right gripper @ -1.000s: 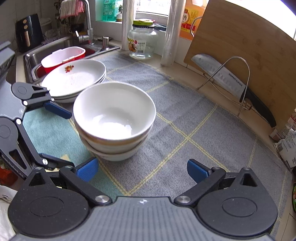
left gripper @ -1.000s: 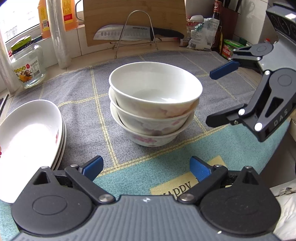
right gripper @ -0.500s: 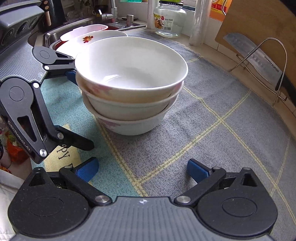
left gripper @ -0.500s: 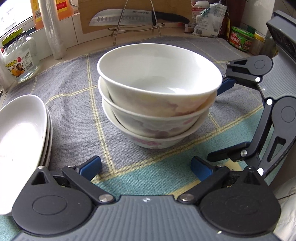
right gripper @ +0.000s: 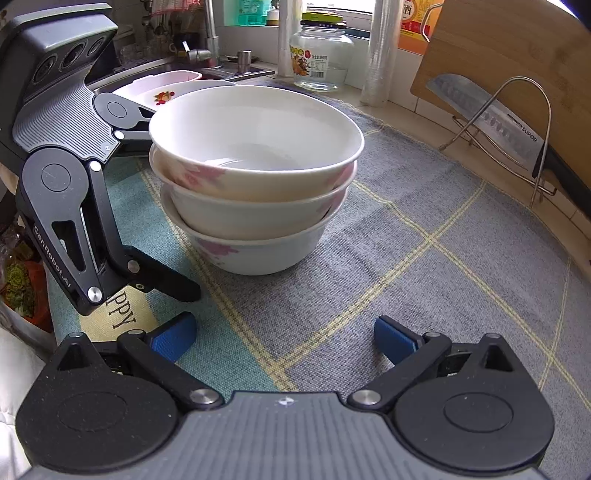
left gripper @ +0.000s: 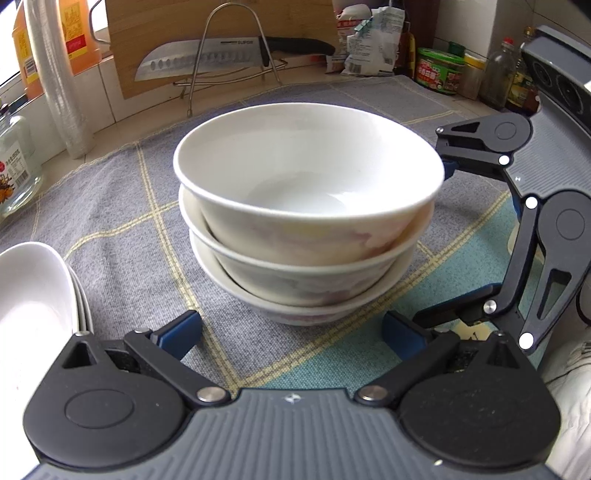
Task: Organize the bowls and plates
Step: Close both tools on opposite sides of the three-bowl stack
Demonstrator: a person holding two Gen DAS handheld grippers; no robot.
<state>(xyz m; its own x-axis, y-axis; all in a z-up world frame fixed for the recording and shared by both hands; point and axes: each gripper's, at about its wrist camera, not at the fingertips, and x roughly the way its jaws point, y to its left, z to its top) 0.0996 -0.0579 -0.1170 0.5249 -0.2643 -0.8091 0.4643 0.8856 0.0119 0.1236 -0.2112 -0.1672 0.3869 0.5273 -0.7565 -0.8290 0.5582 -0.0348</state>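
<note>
step: approaching bowl stack (left gripper: pixel 306 236) from two sides | place: mat (right gripper: pixel 424 258) middle, plates (left gripper: pixel 33 295) near left edge | left gripper (left gripper: pixel 291 328), right gripper (right gripper: pixel 284 334): fingers wide, holding nothing | next: probably close in evenly, lift level

Both views are evenly lit by daylight, which enters from the window (right gripper: pixel 351 7) behind the desk and is overexposed there. Soft shadows are cast beneath the stacked bowls (left gripper: pixel 306 221). Strong fisheye curvature is seen at the edges, where detail is softened. The centre is rendered reasonably sharp.
</note>
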